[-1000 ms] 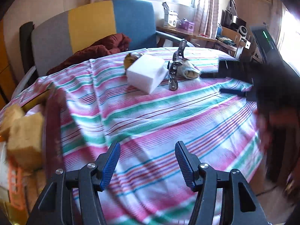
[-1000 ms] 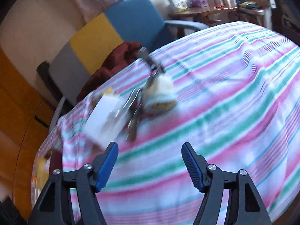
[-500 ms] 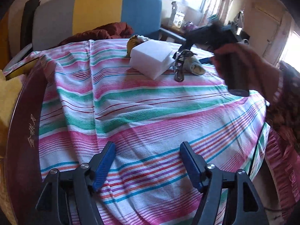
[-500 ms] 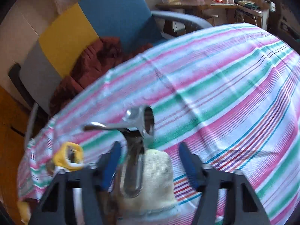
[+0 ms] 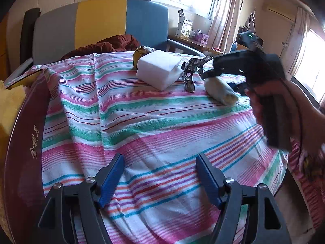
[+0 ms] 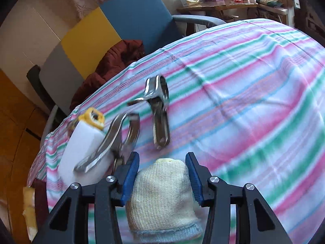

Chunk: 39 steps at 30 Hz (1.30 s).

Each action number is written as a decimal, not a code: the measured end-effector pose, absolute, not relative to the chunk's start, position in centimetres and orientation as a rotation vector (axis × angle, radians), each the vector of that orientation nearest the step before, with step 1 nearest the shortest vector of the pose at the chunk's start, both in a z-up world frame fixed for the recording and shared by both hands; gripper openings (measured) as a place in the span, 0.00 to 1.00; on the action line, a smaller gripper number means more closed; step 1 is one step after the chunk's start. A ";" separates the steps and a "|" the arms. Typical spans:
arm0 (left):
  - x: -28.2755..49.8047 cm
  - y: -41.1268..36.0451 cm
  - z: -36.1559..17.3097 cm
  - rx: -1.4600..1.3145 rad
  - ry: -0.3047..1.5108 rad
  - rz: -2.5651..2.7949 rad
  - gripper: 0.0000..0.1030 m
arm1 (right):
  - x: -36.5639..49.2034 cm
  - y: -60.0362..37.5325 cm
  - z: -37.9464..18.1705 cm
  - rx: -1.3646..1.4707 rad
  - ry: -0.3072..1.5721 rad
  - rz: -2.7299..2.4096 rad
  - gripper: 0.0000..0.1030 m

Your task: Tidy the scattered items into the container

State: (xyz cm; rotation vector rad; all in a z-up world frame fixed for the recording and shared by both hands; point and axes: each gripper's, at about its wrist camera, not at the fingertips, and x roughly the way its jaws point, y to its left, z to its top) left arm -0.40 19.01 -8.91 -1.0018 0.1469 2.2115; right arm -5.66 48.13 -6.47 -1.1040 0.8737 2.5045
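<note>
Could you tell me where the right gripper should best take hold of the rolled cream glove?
Probably across the middle of the rolled cream glove, coming from its blue-cuffed end along the roll. The soft, rounded bundle already lies between the right gripper fingers, which flank its sides, and the metal tongs lie clear beyond it.

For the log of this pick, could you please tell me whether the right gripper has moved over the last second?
Yes. The right gripper has advanced toward the striped armchair, closing on the rolled cream cloth, which now sits between its fingers.
</note>
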 end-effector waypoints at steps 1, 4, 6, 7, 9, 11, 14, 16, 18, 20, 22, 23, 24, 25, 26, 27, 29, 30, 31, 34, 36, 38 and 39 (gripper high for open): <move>-0.2 19.0 -8.8 -1.003 0.151 2.214 0.72 | -4.7 47.6 -6.6 -1.088 0.901 2.506 0.47; 0.8 18.5 -8.2 -1.012 0.161 2.226 0.71 | -2.4 45.4 -6.9 -1.057 0.990 2.516 0.47; 1.3 18.0 -7.7 -0.998 0.153 2.233 0.71 | -1.6 43.7 -7.1 -1.073 1.053 2.561 0.49; 1.4 17.8 -7.5 -0.992 0.152 2.238 0.71 | -1.3 42.9 -7.1 -1.098 1.080 2.596 0.50; 1.6 17.5 -7.1 -0.999 0.136 2.226 0.71 | -1.0 41.7 -7.0 -1.169 1.135 2.664 0.56; 1.7 17.5 -7.0 -1.002 0.136 2.224 0.71 | -0.3 42.0 -5.9 -1.161 1.140 2.695 0.58; 1.7 17.7 -7.3 -1.009 0.146 2.219 0.71 | 0.3 44.2 -3.8 -0.990 1.036 2.675 0.72; 1.6 17.9 -7.7 -1.035 0.148 2.204 0.71 | -0.8 46.6 -2.7 -0.907 0.971 2.621 0.77; 1.7 18.4 -8.3 -1.060 0.166 2.184 0.71 | -3.0 48.7 -2.3 -0.908 0.950 2.582 0.77; 2.0 18.8 -8.4 -1.044 0.213 2.187 0.71 | -5.7 50.4 -2.1 -0.942 0.927 2.540 0.77; 1.8 18.9 -8.6 -1.039 0.222 2.178 0.72 | -8.6 51.6 -2.7 -1.001 0.917 2.506 0.74; 1.7 18.9 -8.8 -1.038 0.215 2.173 0.74 | -9.8 51.9 -3.2 -1.032 0.923 2.495 0.73; 2.0 18.8 -8.8 -1.037 0.213 2.169 0.75 | -10.9 52.2 -3.7 -1.062 0.931 2.483 0.70; 2.1 18.8 -8.8 -1.032 0.217 2.167 0.75 | -11.8 52.3 -4.3 -1.095 0.937 2.471 0.62; 2.2 18.8 -8.8 -1.027 0.225 2.166 0.75 | -12.4 52.4 -4.8 -1.130 0.939 2.457 0.58; 2.4 18.7 -8.8 -1.023 0.229 2.165 0.76 | -13.0 52.7 -5.6 -1.174 0.934 2.431 0.50; 2.4 18.6 -8.8 -1.020 0.223 2.162 0.76 | -13.0 53.4 -6.9 -1.201 0.932 2.399 0.39; 2.4 18.6 -8.8 -1.018 0.220 2.161 0.77 | -12.6 53.6 -7.0 -1.177 0.925 2.411 0.31; 2.4 18.5 -8.8 -1.016 0.219 2.161 0.77 | -12.2 53.9 -7.1 -1.169 0.922 2.421 0.24; 2.5 18.6 -8.9 -1.011 0.215 2.164 0.79 | -10.1 54.7 -7.6 -1.144 0.990 2.434 0.20; 2.6 18.7 -8.9 -1.007 0.222 2.168 0.80 | -8.2 54.8 -7.7 -1.137 1.041 2.447 0.20; 2.5 18.8 -8.8 -1.015 0.215 2.167 0.80 | -6.2 54.5 -7.8 -1.134 1.094 2.457 0.20; 2.5 18.8 -8.7 -1.024 0.212 2.164 0.79 | -4.9 54.3 -7.8 -1.133 1.133 2.459 0.20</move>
